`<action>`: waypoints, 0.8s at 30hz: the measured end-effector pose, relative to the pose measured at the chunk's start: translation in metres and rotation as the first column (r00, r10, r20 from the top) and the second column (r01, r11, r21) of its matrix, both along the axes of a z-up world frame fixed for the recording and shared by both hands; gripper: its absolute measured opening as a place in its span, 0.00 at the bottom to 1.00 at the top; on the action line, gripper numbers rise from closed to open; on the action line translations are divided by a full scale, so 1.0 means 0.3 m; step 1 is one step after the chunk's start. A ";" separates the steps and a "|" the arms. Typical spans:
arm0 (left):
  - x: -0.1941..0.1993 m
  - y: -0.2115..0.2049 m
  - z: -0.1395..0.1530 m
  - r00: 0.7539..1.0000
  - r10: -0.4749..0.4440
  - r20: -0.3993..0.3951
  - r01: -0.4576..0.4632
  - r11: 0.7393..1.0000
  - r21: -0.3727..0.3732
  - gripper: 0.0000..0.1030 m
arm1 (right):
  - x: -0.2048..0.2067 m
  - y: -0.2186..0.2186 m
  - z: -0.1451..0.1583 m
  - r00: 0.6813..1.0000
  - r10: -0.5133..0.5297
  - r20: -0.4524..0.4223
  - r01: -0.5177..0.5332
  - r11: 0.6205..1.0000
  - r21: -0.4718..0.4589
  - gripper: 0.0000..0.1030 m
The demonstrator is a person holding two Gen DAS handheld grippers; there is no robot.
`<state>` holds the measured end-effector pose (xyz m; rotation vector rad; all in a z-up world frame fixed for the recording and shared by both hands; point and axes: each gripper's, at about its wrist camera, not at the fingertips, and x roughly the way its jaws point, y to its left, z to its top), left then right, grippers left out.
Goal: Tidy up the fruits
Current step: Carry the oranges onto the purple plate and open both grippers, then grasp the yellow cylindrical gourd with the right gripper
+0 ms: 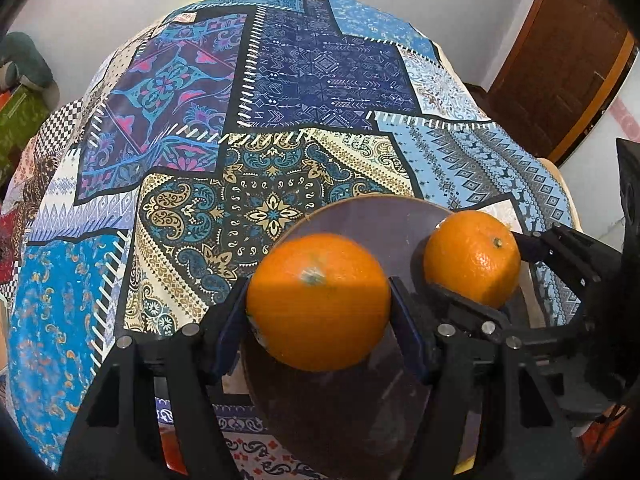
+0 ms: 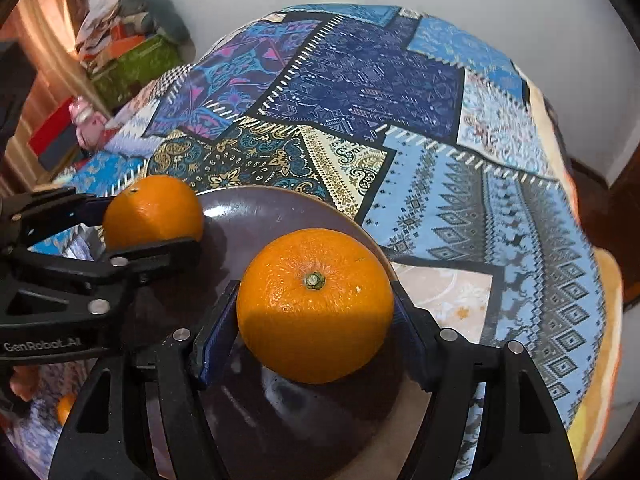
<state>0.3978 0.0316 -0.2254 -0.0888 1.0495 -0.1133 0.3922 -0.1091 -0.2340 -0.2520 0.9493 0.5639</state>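
Note:
My left gripper [image 1: 317,312] is shut on an orange [image 1: 320,276], its blue pads pressing both sides. The fruit is held low over a dark brown round plate [image 1: 372,216] on the patchwork tablecloth. My right gripper [image 2: 316,320] is shut on a second orange [image 2: 316,296], stem up, over the same plate [image 2: 280,208]. Each view shows the other gripper too: the right gripper [image 1: 474,268] and its orange [image 1: 472,248] reach in from the right, and the left gripper [image 2: 148,224] with its orange [image 2: 154,204] from the left. I cannot tell whether either fruit touches the plate.
The blue patterned tablecloth [image 1: 280,80] covers the whole table, which falls away at the far and right edges. Another orange [image 2: 64,408] lies low at the left by the table's near edge. Boxes and bundled cloth [image 2: 132,56] stand beyond the table at the left.

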 end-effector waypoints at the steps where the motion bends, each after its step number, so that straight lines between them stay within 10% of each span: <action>1: -0.007 -0.005 0.010 1.000 -0.009 0.017 0.009 1.000 -0.001 0.66 | 0.000 0.002 0.002 1.000 0.002 0.003 -0.002 1.000 -0.006 0.67; 5: -0.036 -0.028 0.065 0.996 -0.022 0.089 0.017 0.998 0.063 0.81 | 0.007 -0.017 0.023 1.000 -0.004 -0.010 0.004 1.000 0.024 0.67; 24: -0.520 -0.007 0.359 0.956 -0.017 0.294 -0.008 0.996 0.084 0.89 | -0.347 -0.161 0.279 0.990 -0.061 0.124 0.042 0.988 0.147 0.76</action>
